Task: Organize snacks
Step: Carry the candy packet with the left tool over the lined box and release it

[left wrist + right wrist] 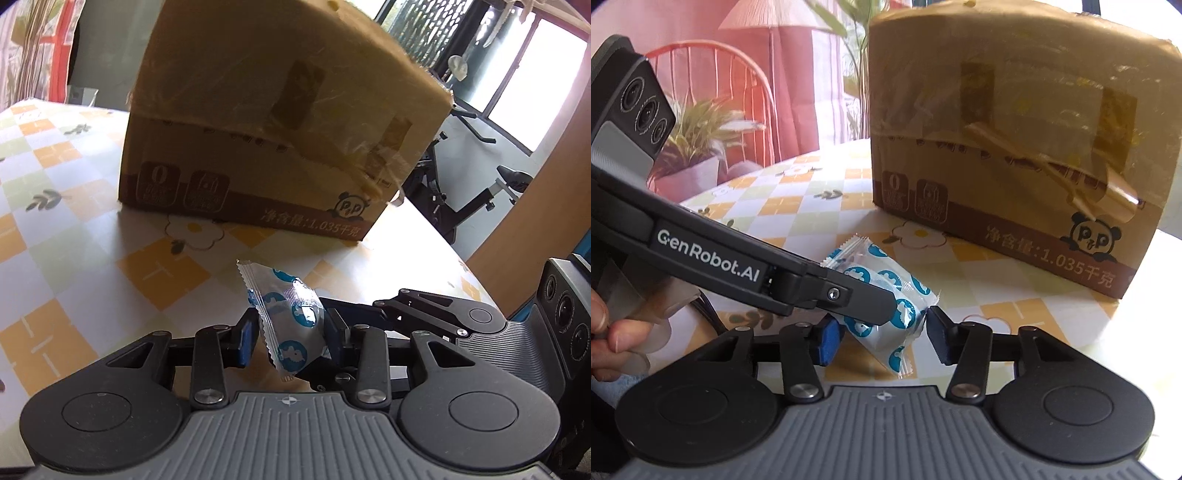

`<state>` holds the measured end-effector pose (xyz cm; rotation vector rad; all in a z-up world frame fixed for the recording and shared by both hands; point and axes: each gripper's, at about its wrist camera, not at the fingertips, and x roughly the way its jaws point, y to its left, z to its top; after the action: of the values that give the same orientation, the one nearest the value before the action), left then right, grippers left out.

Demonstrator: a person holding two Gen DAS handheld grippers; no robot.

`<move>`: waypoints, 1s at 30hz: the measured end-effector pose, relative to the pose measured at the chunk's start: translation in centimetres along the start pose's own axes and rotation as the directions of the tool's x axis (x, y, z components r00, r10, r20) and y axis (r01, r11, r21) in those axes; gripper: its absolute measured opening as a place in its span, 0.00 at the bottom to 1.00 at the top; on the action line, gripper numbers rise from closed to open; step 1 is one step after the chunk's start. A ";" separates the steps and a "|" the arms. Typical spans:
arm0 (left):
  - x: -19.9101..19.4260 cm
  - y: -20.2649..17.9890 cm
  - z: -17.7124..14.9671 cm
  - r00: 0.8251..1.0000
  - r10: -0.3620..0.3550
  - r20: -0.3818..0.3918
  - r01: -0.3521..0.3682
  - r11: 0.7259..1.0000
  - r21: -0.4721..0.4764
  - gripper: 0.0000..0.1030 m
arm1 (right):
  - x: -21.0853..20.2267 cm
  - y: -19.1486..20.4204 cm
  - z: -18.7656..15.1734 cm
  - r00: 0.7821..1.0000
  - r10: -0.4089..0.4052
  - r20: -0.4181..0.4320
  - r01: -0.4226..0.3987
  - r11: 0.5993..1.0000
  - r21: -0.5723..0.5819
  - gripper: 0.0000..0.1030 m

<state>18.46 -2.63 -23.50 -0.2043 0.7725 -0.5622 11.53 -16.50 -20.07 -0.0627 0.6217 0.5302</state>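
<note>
Left claw: the left gripper (290, 334) is pinching a snack packet (286, 314) between its two blue pads (246, 338). The packet is standing up tall in the claw and leaning a little, with its zigzag top edge pointing up and away.

Snack packet: it is a small shiny see-through wrapper with blue round pictures on it. In the right wrist view the same snack packet (886, 295) is sitting above the table, slanting down from its top left end to its bottom right end.

Right claw: the right gripper (882, 338) is sitting with its fingers wide apart. It is not squeezing anything. The bottom end of the packet is hanging between its blue pad (827, 341) and its dark pad, close to both. I cannot tell if either pad is touching the wrapper.

Left claw seen from the right: its long dark finger (827, 291) is reaching in from the left and pressing on the packet.

Person's hand: fingers (613, 332) are showing at the left edge of the right wrist view, holding the handle of the left claw.

Table: the table (74, 229) is wearing a cloth with orange and white squares and little flowers.

Box: a big brown cardboard box (280, 122) is standing on the table behind the packet. It has shiny tape on it and a small panda picture (1095, 236) in its lower corner.

Far back: an exercise bike (472, 192) is standing on the floor past the table, near bright windows (532, 74).
</note>
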 end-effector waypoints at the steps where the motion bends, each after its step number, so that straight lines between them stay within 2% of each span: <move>1: -0.2 -0.2 0.4 1.000 -0.004 0.014 0.004 1.000 0.005 0.39 | -0.3 -0.1 0.3 1.000 -0.005 0.012 0.005 1.000 -0.004 0.50; 6: -1.9 -1.1 4.4 0.995 -0.039 0.087 0.040 0.999 0.001 0.38 | -1.9 -0.7 3.4 0.996 -0.025 0.084 0.029 0.999 -0.043 0.50; 11: -4.0 -3.2 10.0 0.979 -0.079 0.186 0.065 0.995 0.081 0.38 | -4.0 -2.3 8.9 0.983 -0.047 0.178 0.063 0.994 -0.090 0.50; 17: -5.2 -4.9 16.8 0.963 -0.116 0.242 0.091 0.989 0.115 0.38 | -5.8 -4.5 15.3 0.965 -0.065 0.254 0.093 0.991 -0.099 0.50; 19: -4.6 -5.0 18.7 0.963 -0.116 0.245 0.088 0.989 0.121 0.38 | -5.5 -5.5 17.2 0.962 -0.073 0.264 0.099 0.991 -0.088 0.50; 24: -2.3 -4.0 22.3 0.975 -0.107 0.195 0.094 0.993 0.073 0.38 | -3.4 -8.1 20.2 0.964 -0.101 0.245 0.114 0.993 -0.043 0.50; 26: -1.5 -3.4 23.1 0.979 -0.093 0.179 0.086 0.995 0.042 0.38 | -2.2 -9.1 20.9 0.966 -0.100 0.237 0.105 0.994 -0.008 0.49; 28: -0.8 -2.8 23.6 0.983 -0.068 0.170 0.068 0.998 0.010 0.37 | -1.3 -9.8 21.1 0.967 -0.109 0.231 0.108 0.994 0.017 0.43; 30: -0.4 -2.7 23.5 0.983 -0.053 0.177 0.057 0.998 -0.017 0.37 | -0.4 -10.3 21.4 0.967 -0.128 0.222 0.122 0.992 0.039 0.42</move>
<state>33.73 -5.30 -5.66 -0.2930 0.6023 -0.5793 27.81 -21.07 -3.45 -0.0178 0.4007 0.4003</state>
